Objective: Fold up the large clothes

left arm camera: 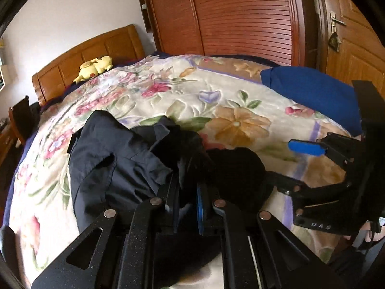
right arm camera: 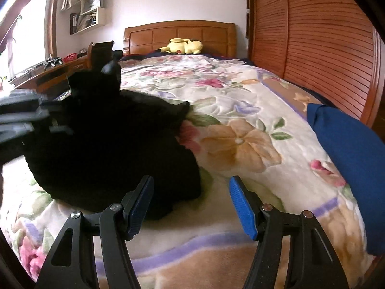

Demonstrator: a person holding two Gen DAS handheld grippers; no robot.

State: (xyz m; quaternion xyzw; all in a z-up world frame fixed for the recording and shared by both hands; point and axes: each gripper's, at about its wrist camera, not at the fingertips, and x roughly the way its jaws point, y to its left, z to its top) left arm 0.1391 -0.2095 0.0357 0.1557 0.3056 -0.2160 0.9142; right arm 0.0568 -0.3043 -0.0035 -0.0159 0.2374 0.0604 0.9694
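The left gripper [left arm camera: 187, 192] pinches a fold of the dark garment [left arm camera: 115, 163], which lies crumpled on the floral blanket [left arm camera: 168, 96] near the foot of the bed. The right gripper [right arm camera: 191, 202] hangs beside it, jaws spread and empty, a blue cloth [right arm camera: 349, 149] off to its right

The bed [right arm camera: 240, 110] carries a floral blanket [left arm camera: 168, 96] spread over it. A crumpled dark garment [left arm camera: 113, 168] lies on the blanket toward 7 o'clock in the left wrist view. A folded blue cloth [left arm camera: 310, 91] rests at 2 o'clock, and a yellow plush toy [left arm camera: 96, 66] sits at 10 o'clock by the wooden headboard [right arm camera: 179, 35].
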